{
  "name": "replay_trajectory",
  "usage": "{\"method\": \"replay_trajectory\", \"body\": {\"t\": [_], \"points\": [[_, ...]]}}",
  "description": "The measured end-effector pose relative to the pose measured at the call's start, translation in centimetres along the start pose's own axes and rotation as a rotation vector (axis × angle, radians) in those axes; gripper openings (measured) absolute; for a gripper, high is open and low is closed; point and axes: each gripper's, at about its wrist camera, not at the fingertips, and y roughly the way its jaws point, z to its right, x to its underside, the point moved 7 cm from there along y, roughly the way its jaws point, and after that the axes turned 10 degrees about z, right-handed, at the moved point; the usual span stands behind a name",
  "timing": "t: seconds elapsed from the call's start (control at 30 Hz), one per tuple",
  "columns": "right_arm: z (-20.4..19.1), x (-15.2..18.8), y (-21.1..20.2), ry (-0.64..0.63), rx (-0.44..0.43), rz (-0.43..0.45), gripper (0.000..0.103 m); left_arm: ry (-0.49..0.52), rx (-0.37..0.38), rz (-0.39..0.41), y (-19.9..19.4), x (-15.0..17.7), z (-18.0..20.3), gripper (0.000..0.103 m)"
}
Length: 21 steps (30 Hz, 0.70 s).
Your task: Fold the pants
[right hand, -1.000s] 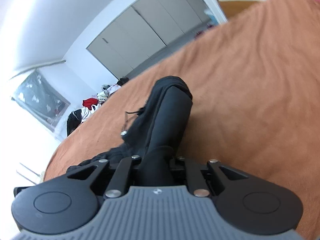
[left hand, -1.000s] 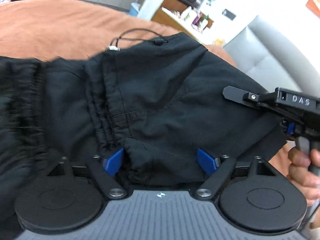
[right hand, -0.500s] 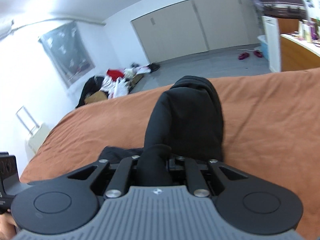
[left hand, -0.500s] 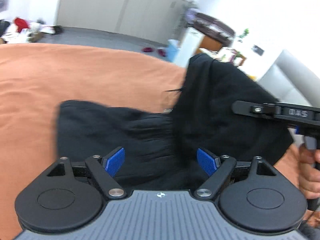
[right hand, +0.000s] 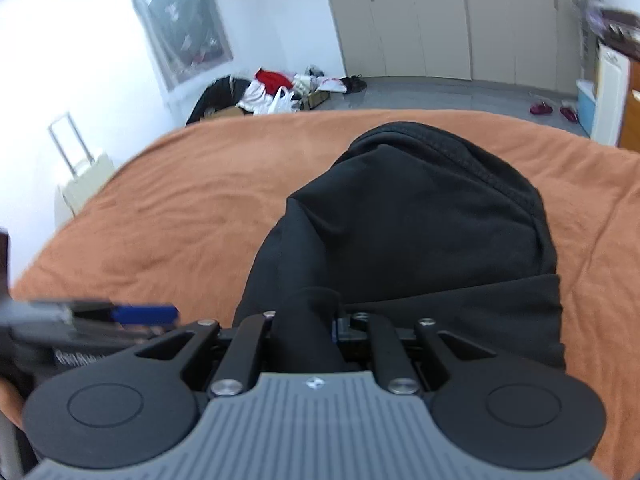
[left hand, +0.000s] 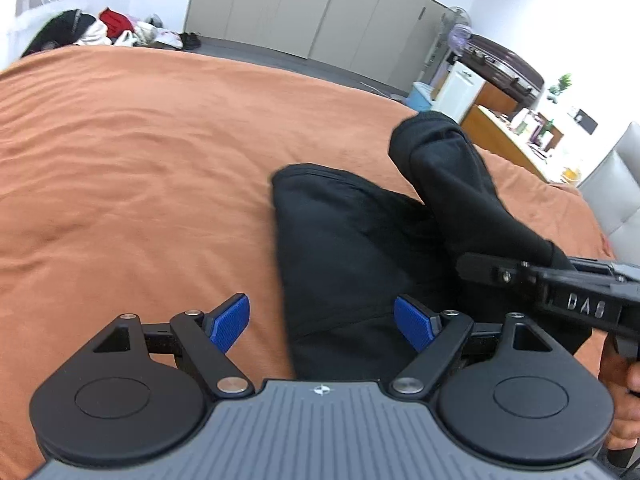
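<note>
The black pants (left hand: 360, 248) lie on a bed under an orange-brown cover (left hand: 140, 168), partly bunched; in the left wrist view the flat part spreads from the centre down toward 6 o'clock, and a raised fold of the same cloth climbs toward 1 o'clock, ending in a rounded hem.

The left tool (left hand: 322, 322) stands open, its blue pads (left hand: 232, 322) wide apart; the left pad sits over bare cover, the right pad over the black cloth; neither pad presses on the pants, though whether the cloth brushes them I cannot tell.

The right tool (right hand: 316, 320) is closed on a pinch of the pants; a ridge of black fabric runs up between its drawn-together fingers, and the rest of the garment (right hand: 420, 220) bulges ahead of it toward 12 o'clock, with a stitched hem curving across the top. In the left wrist view the same right tool enters from 3 o'clock, its black body marked with pale letters, with the held cloth draped up over it; a hand (left hand: 624, 404) grips its handle at 4 o'clock.

Beyond the bed, at 12 o'clock, stands a row of pale cupboard doors (right hand: 440, 24); a heap of clothes (right hand: 276, 92) lies on the grey floor at 11 o'clock.
</note>
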Motion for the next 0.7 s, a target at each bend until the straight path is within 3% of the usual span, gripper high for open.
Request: {"method": "replay_trajectory", "body": {"t": [0.3,0.53,0.7], "points": [[-2.5,1.7,1.7,-0.076,0.023,-0.038,0.008,-0.061,-0.019,0.002,-0.7,0.2,-3.4,0.096],[-2.8,-1.2,0.0,-0.031,-0.019,0.007,0.008,-0.087,-0.031,0.008,-0.9,0.1,-4.9,0.096],[-2.7,-0.1,0.8,-0.002,-0.030,-0.019,0.008,-0.118,-0.042,0.017,-1.1,0.1,-5.9,0.096]]}}
